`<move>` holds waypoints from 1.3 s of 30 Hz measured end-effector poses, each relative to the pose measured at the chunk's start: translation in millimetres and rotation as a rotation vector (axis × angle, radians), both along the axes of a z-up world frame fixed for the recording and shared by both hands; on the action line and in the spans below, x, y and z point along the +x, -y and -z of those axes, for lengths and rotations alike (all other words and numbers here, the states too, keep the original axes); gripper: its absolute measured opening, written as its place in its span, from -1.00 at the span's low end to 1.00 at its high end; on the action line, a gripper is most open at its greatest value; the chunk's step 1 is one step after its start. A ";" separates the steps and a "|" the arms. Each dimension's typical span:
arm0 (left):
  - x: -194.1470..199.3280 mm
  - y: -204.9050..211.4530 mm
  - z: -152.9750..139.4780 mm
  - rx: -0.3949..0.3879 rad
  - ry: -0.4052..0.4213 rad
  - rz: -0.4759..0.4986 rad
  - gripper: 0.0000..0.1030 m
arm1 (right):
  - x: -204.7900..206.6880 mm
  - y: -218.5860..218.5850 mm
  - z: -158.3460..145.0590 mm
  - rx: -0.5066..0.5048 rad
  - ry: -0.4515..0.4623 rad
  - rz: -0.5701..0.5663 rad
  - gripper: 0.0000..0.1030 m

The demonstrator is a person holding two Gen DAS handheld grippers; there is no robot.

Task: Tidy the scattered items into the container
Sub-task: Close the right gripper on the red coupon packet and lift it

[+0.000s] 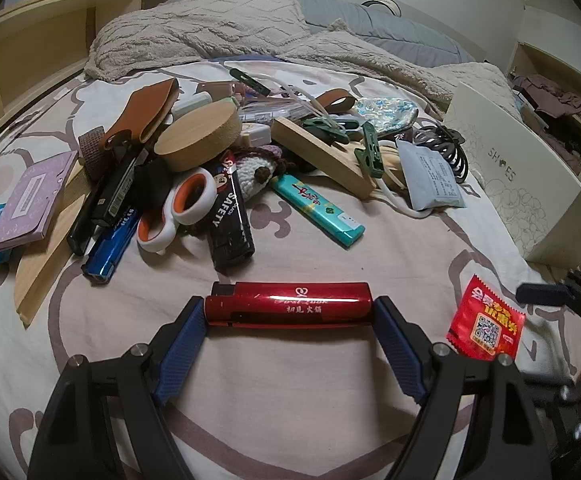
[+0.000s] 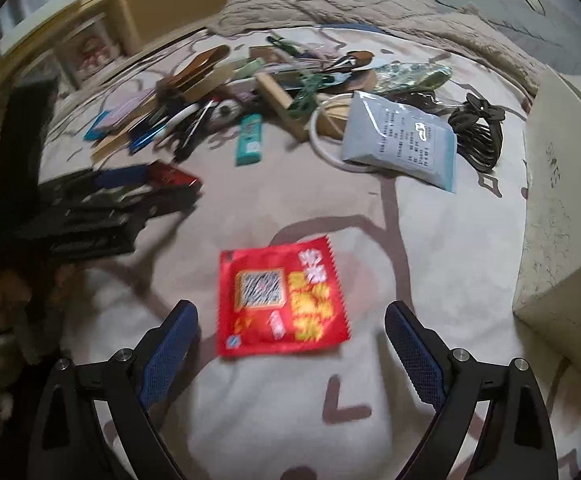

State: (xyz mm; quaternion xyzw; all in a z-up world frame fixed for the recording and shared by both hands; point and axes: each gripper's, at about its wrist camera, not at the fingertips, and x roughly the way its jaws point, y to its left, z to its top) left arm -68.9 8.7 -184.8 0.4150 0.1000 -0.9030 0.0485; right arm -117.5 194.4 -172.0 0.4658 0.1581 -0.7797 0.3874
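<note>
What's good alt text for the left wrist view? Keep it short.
The left gripper holds a red lighter lengthwise between its blue pads, just above a patterned bedsheet. Behind it lies a heap of small items, including a teal lighter and a black lighter; a red sachet and a white shoe box are at right.

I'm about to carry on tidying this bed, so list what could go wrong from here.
1. The left gripper holds the red lighter only by its two ends; it may pivot or slip out on the way to the shoe box.
2. The red sachet lies flat on the soft bedsheet; the open right gripper may pinch fabric instead of it.
</note>
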 end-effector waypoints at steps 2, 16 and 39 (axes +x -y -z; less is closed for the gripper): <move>0.1 0.2 -0.1 0.002 -0.001 0.000 0.62 | -5.8 4.1 3.6 0.000 0.000 0.023 0.84; -0.3 0.9 0.9 -0.006 0.007 -0.009 0.62 | 22.6 26.5 5.2 0.036 0.008 -0.056 0.84; 1.5 0.5 -2.2 -0.010 0.004 0.003 0.62 | 17.2 20.3 1.9 0.020 -0.045 0.085 0.09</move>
